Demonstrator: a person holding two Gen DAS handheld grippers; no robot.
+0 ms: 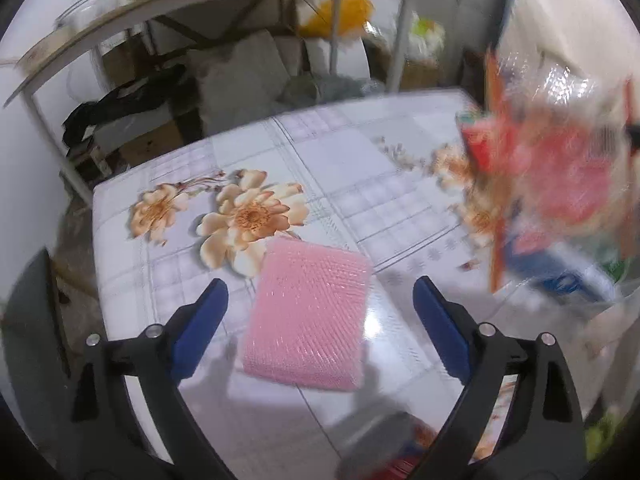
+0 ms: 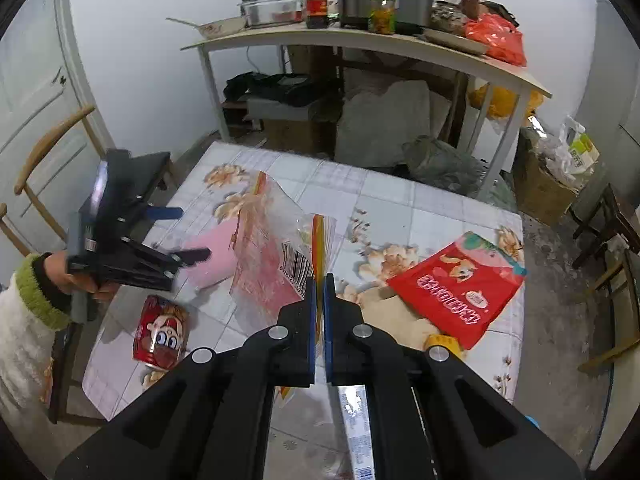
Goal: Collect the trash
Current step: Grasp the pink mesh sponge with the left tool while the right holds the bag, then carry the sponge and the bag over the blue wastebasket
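My right gripper (image 2: 319, 280) is shut on the edge of a clear plastic bag with red print and a barcode (image 2: 272, 256), held above the table. The bag also shows blurred at the right of the left wrist view (image 1: 552, 168). My left gripper (image 1: 320, 292) is open and empty, hovering just over a pink mesh pad (image 1: 308, 316) that lies between its fingers' line; the pad is partly hidden behind the bag in the right wrist view (image 2: 208, 260). The left gripper also shows at the left in the right wrist view (image 2: 180, 236).
On the flower-print table (image 2: 420, 208) lie a red can with a cartoon face (image 2: 162, 334), a red snack bag (image 2: 460, 284), a brown paper piece (image 2: 392, 316) and a yellow tape roll (image 2: 442, 342). A shelf table (image 2: 360, 40) stands behind; chairs stand left and right.
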